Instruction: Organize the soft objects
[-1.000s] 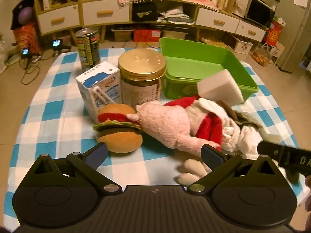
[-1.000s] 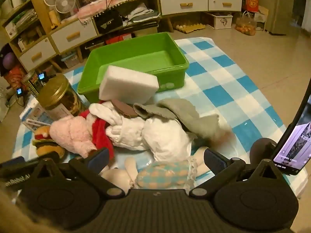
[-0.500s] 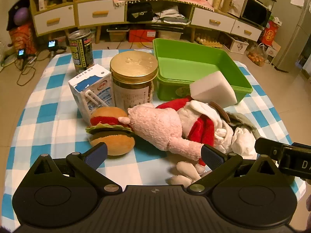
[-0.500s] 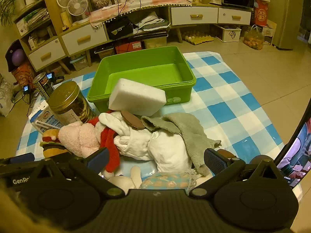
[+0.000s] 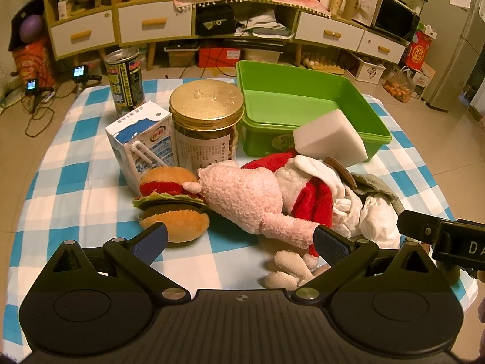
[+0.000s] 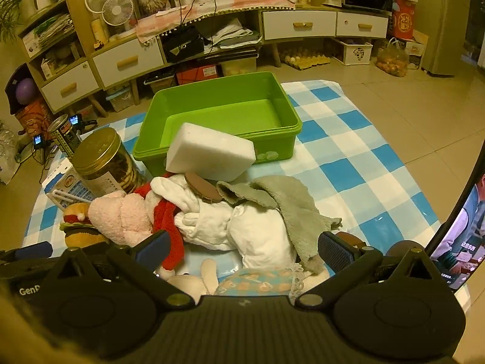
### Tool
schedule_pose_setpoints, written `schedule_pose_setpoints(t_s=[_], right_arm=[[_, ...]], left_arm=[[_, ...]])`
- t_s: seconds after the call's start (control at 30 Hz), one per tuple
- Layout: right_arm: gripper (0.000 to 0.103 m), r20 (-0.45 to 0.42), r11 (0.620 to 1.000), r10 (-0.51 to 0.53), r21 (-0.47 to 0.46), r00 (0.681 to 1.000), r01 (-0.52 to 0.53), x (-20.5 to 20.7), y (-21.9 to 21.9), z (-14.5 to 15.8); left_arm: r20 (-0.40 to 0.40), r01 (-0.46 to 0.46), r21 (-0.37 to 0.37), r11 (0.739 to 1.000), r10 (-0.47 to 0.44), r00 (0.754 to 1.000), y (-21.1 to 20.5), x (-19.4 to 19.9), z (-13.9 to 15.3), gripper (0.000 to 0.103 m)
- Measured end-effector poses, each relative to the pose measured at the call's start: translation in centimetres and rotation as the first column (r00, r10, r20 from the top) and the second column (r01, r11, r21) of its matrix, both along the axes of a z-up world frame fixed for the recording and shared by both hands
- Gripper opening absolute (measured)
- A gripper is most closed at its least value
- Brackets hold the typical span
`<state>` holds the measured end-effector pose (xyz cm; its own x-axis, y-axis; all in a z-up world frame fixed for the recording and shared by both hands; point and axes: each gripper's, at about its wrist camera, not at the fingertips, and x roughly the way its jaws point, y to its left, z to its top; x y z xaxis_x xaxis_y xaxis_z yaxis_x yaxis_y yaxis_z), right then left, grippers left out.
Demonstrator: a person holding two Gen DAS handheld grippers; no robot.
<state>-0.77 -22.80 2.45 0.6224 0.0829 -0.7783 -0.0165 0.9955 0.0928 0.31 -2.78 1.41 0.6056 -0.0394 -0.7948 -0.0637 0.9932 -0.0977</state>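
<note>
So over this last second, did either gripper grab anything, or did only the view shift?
Only the view shifted. Both wrist cameras pulled back and up, so the green bin and soft pile sit lower in frame. The left gripper and right gripper stayed open, holding nothing. The white sponge, pink plush and burger plush lie as before.

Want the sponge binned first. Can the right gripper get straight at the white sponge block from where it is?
Probably yes. The right gripper is open, and the white sponge block leans uncovered on the green bin. The gripper would have to pass over the gray cloth and white plush.
</note>
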Motion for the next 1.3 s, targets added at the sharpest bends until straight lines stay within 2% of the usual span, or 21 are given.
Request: schedule_pose_setpoints(t_s=[1.3], right_arm=[[0.074, -0.003, 1.000, -0.012, -0.004, 1.000, 0.012, 0.14, -0.21, -0.07]], left_arm=[[0.005, 0.002, 0.004, 1.000, -0.002, 1.000, -0.01, 0.00, 0.05, 0.098]])
